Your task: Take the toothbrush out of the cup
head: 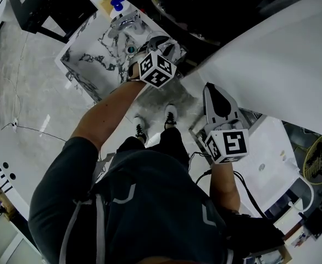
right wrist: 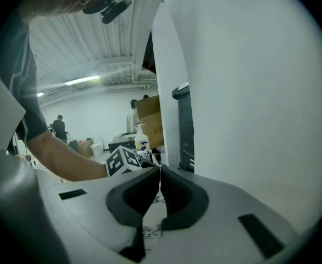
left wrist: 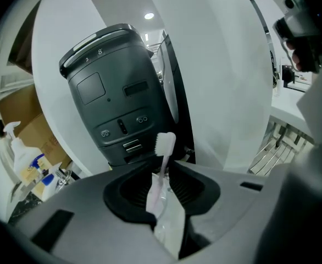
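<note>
Left gripper [left wrist: 162, 169] has its jaws released, standing apart around the upright pink toothbrush [left wrist: 165, 144] over the far marble counter [head: 89, 56], while the right gripper [right wrist: 160, 172] is clenched on nothing; an off-centre squeeze or early lift could probably tip or drop the brush.

Left arm [head: 103, 111] stretched well forward, the left gripper [left wrist: 164, 172] tipped downward at the far end of the reach, jaws standing apart. Right forearm [head: 225, 183] sits closer to the body, the right gripper [right wrist: 160, 169] aimed ahead, nearly level, jaws closed tip to tip.
</note>
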`<state>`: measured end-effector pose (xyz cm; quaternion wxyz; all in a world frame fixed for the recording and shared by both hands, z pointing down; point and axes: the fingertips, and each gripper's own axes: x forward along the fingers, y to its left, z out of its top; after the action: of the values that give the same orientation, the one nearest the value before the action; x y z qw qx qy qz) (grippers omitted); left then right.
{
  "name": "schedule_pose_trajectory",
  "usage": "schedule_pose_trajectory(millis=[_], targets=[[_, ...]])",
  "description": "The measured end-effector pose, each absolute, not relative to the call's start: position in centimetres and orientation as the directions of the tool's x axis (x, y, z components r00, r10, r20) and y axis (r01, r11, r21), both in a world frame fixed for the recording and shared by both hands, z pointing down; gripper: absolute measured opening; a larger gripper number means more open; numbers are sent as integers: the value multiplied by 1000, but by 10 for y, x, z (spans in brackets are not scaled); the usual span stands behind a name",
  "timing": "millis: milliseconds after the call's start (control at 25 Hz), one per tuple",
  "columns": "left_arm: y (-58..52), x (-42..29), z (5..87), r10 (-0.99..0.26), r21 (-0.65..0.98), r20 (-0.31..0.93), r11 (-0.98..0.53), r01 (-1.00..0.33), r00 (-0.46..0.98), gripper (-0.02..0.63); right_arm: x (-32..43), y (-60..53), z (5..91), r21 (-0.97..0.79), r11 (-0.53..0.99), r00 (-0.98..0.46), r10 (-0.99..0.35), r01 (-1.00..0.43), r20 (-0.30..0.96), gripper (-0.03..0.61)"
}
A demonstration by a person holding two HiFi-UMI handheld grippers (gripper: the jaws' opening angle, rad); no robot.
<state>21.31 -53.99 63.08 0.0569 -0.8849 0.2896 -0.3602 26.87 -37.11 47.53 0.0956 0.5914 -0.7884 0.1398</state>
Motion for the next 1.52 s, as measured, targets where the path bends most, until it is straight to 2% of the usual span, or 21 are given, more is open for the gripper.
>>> schedule_pose_trajectory(millis=[160,240,640,1120,1520], targets=[[-543,213,633,-558,-306,612,-821,-482,561,96,272,-371,474,-103,256,-276,-908,-961,316,29],[-545,212,633,-562,-303,608,-817,-490,561,55,275,-370,474,-103,251,-271,-909,-962,317,29],[-550,206,620,-572,-272,578,-807,-524,582,31,274,-370,470,-98,255,-273,-911,-962,308,29],[-560,172,537,-633,-142,422,-754,-642,649,29,260,-396,422,-44,323,-323,-912,-945,253,29],[-535,150,441,-641,-36,243,-756,-653,728,29,244,-419,377,14,392,-383,-906,-920,181,29]])
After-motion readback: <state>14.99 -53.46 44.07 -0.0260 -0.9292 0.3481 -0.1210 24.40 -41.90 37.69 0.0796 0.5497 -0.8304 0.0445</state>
